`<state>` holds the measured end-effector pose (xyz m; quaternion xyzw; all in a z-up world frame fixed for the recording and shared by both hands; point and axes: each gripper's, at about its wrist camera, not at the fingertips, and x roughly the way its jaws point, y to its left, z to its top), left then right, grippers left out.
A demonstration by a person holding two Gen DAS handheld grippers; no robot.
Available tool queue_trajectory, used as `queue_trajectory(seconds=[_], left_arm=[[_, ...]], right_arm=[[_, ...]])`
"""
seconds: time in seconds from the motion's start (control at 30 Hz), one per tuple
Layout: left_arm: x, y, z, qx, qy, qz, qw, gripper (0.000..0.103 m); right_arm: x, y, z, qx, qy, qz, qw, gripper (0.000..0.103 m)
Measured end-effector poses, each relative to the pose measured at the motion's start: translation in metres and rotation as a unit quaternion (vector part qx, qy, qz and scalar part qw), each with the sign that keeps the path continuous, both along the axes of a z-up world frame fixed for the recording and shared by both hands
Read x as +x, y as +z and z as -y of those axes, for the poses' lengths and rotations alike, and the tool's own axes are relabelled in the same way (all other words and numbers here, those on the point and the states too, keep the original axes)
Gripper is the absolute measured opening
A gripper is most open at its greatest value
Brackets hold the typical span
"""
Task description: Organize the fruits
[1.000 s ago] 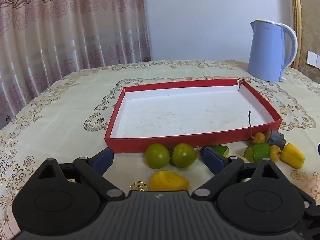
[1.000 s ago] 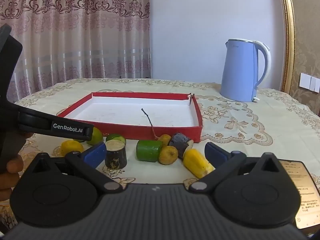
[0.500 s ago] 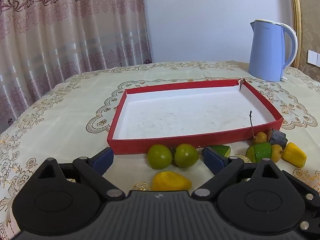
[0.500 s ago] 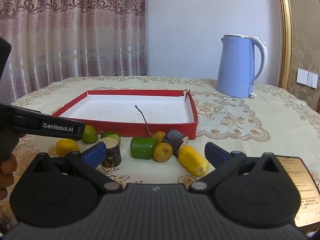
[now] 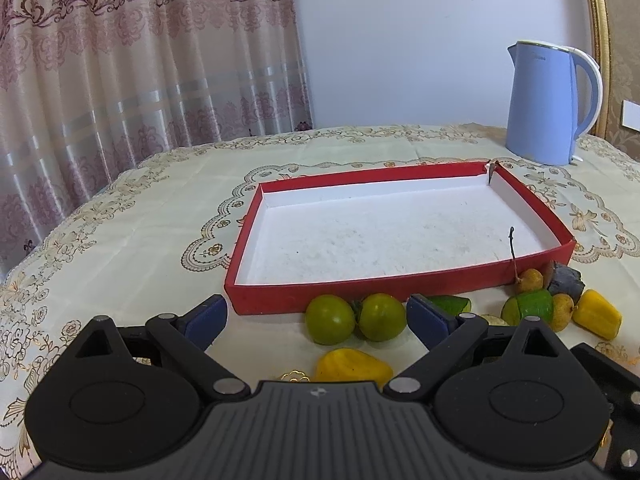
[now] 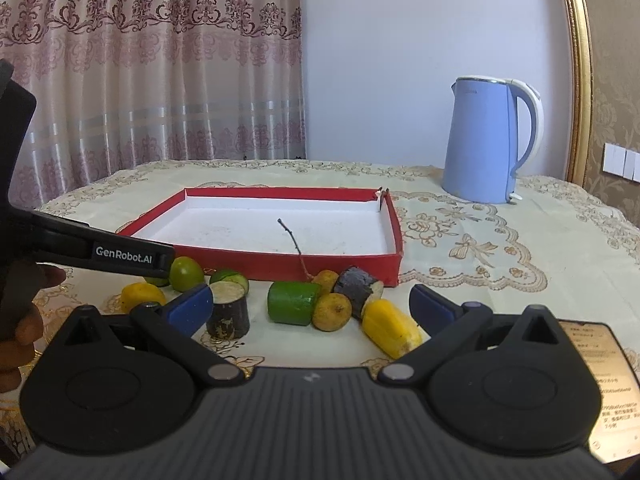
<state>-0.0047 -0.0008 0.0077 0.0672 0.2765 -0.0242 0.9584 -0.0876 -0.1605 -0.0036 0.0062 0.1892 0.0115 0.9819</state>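
**Both claws spread, tray empty, fruit crowded at near wall**

Red tray (image 5: 400, 292), centre of the left wrist view, is noted empty; its long axis runs left–right across the frame. Fruits lie in a row just outside its near wall.

Risk: the pieces are packed. Green cylinder (image 6: 294, 303), brown round fruit (image 6: 332, 312) and dark chunk (image 6: 357, 285) touch, so a neighbour could be nudged or rolled. The cylinder lies on its side, axis left–right, and may roll.

Yellow piece (image 6: 391, 334), lower centre-right of the right view, points toward lower right.

Left gripper (image 5: 316, 320) is spread, empty, around two green round fruits (image 5: 330, 319). Right gripper (image 6: 310, 306) is spread, empty.
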Motion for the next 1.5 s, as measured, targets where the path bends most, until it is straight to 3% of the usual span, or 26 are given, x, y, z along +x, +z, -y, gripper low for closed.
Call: queue_trajectory(seconds=[0.83,1.5], left_arm=[[0.005,0.0,0.015,0.02,0.003,0.005,0.9998,0.097],[0.002,0.0,-0.009,-0.005,0.0,-0.003,1.0,0.097]], right_arm=[[0.001,0.002,0.004,-0.019,0.023,0.004,1.0,0.103],[-0.005,0.003,-0.005,-0.037,0.018,0.011,0.999,0.103]])
